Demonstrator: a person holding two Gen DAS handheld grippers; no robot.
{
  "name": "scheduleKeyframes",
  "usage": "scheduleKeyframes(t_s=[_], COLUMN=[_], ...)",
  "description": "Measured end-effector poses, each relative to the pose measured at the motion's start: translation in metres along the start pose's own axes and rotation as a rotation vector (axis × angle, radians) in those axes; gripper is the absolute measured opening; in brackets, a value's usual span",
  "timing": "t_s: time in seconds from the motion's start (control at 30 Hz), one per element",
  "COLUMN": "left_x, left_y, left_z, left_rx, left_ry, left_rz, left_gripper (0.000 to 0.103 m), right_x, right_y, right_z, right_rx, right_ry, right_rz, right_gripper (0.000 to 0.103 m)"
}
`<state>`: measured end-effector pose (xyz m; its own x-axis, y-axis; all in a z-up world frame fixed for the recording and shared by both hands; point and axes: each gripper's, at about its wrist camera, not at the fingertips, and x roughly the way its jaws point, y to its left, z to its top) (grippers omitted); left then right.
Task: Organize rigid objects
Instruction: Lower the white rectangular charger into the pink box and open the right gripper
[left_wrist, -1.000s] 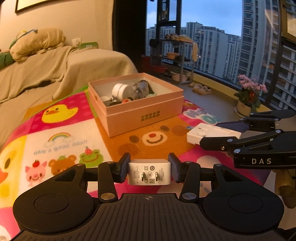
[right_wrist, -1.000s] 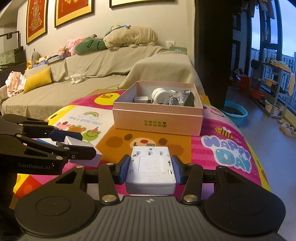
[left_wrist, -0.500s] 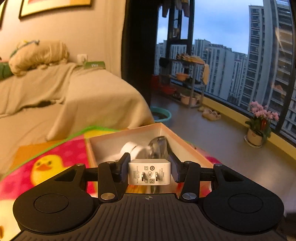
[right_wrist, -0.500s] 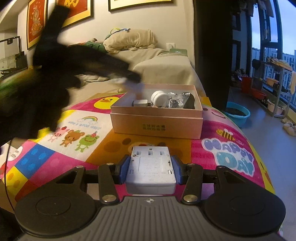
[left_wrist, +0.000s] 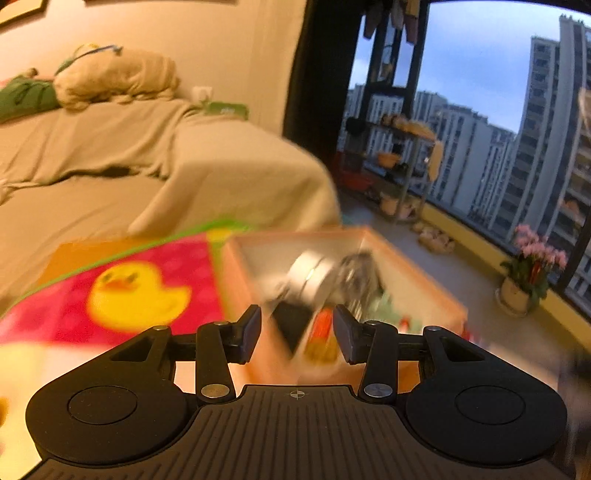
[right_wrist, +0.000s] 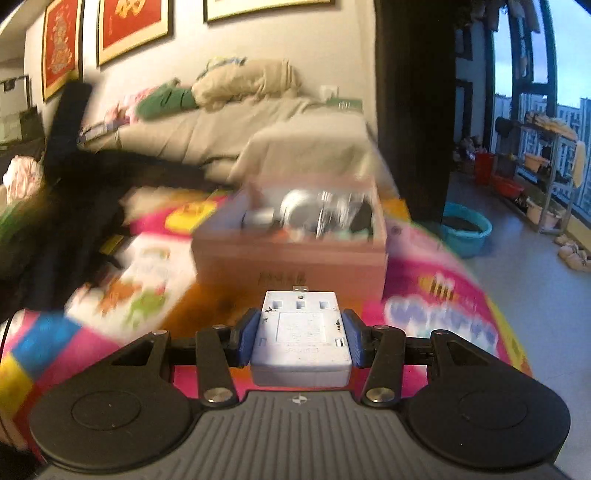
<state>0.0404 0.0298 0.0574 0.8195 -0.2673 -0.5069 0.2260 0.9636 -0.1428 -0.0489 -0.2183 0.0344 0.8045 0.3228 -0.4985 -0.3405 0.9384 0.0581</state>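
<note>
The left gripper (left_wrist: 297, 334) hangs with jaws apart and bare, while the right gripper (right_wrist: 300, 339) clamps something between its pads.

Matt cardboard box (right_wrist: 291, 258), smooth plastic adapter (right_wrist: 301, 341), cloth-draped sofa (left_wrist: 110, 155)

Left gripper (left_wrist: 297, 334): matte black, ribbed centre plate with a small crosshair mark, two round side housings, silver pivot screws, dark fingers (left_wrist: 249, 332). Right gripper (right_wrist: 300, 338): same black build, blue pads (right_wrist: 246, 336) on the fingers.

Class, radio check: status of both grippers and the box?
Left gripper open, empty, over pink box. Right gripper shut on white adapter. Nothing blocking.
</note>
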Motion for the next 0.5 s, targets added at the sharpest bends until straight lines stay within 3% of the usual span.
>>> scheduleKeyframes(t_s=[0.17, 0.2, 0.27, 0.3, 0.4, 0.5], left_x=[-0.028, -0.029, -0.033, -0.035, -0.041, -0.039], left_y=[0.015, 0.018, 0.025, 0.029, 0.039, 0.039], left_z=[-0.036, -0.041, -0.05, -0.053, -0.057, -0.068], left_rx=[-0.018, -0.01, -0.002, -0.007, -0.003, 0.005], left_ry=[0.092, 0.111, 0.128, 0.138, 0.166, 0.203], left_rz=[0.05, 0.08, 0.122, 0.132, 0.145, 0.15], left_gripper=[0.047, 0.047, 0.047, 0.047, 0.047, 0.047], right_x=[0.029, 0.04, 0.068, 0.082, 0.096, 0.085], right_y=[-0.01, -0.011, -0.012, -0.011, -0.002, 0.012], right_z=[0.069, 0.082, 0.102, 0.108, 0.103, 0.076], right_rx=[0.014, 0.02, 0.026, 0.025, 0.02, 0.014], right_ry=[-0.093, -0.11, -0.084, -0.051, 0.014, 0.038], right_rz=[-0.036, -0.046, -0.082, -0.107, -0.118, -0.104], right_gripper=[0.047, 0.052, 0.074, 0.075, 0.075, 0.076])
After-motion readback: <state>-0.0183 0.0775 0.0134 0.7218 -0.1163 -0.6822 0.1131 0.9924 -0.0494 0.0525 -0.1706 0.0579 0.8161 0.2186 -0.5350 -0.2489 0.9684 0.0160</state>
